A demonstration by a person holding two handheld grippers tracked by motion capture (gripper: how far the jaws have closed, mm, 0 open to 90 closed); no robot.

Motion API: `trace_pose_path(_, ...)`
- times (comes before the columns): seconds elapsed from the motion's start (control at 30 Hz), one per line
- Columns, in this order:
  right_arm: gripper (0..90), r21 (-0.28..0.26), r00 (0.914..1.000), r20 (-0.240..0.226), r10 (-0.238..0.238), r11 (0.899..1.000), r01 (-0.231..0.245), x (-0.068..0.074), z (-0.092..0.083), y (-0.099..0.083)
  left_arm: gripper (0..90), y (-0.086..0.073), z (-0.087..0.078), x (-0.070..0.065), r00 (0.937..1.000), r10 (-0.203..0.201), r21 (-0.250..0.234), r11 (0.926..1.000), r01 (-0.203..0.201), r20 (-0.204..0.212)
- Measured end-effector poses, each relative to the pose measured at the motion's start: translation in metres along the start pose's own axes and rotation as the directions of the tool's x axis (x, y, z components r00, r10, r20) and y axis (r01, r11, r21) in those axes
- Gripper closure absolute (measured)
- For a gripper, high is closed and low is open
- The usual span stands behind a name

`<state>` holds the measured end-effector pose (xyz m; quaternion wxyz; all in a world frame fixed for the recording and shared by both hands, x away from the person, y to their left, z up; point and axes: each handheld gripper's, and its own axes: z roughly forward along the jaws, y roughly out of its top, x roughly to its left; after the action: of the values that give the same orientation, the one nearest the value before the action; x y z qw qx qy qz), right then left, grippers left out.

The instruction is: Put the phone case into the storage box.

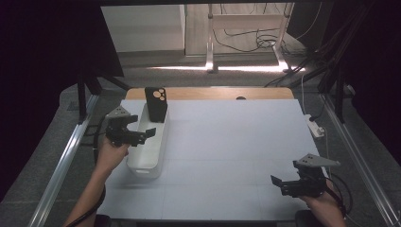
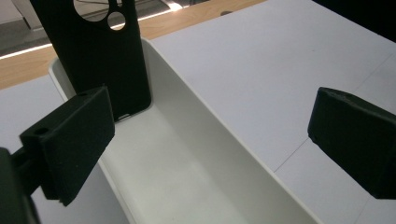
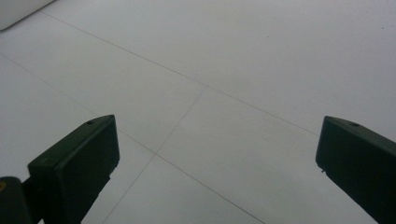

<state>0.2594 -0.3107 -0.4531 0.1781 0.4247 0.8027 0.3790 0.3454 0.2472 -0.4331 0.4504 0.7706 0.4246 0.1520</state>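
Near the left edge of the table (image 1: 227, 142), toward its far left corner, a long white tray (image 1: 153, 156) is laid with its length running from the near side to the far side. At the far end of that tray a black phone case (image 1: 156, 104) is stood upright, leaned against the end wall, its camera cut-outs turned toward the person. In the left gripper view the phone case (image 2: 100, 56) is seen resting on the tray floor in the far end, and the tray wall (image 2: 210, 126) is seen running down between the two jaws.

The left gripper (image 1: 142, 135) is held by the left hand (image 1: 112, 153) over the left rim of the tray, about midway along its length and a little nearer than the phone case, which is not touched. Its jaws are spread wide apart and nothing is pinched between them; in the left gripper view the left gripper (image 2: 210, 140) is seen with one jaw above the tray's left rim and the other above the white table surface to the right of the tray.

Close to the near right corner of the table, well apart from the tray, the right gripper (image 1: 283, 184) is held by the right hand (image 1: 326, 203) just above the bare white surface. In the right gripper view the right gripper (image 3: 217, 158) is seen with its jaws likewise spread wide, nothing gripped, and faint seam lines of the table covering crossed beneath them.
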Motion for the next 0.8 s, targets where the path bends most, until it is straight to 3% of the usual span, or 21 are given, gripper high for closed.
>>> trace_pose_path(0.23, 0.0, 0.000, 1.0000, 0.000, -0.001, 1.000, 0.001, 0.000, 0.000, 0.000, 2.8, -0.006, -0.001, -0.002, 1.0000, 0.004, 0.039, 0.9992, -0.004, 0.002)
trace_pose_path(0.37, 0.0, 0.000, 1.0000, 0.000, 0.001, 1.000, -0.001, 0.000, 0.000, 0.000, 2.3, -0.009, -0.004, -0.004, 0.9998, -0.010, 0.020, 0.9998, 0.010, 0.018)
trace_pose_path(0.8, 0.0, 0.003, 0.9999, 0.007, 0.009, 1.000, -0.009, 0.000, 0.000, 0.000, 0.2, -0.018, -0.017, -0.017, 0.9997, -0.002, 0.007, 1.0000, 0.002, 0.024)
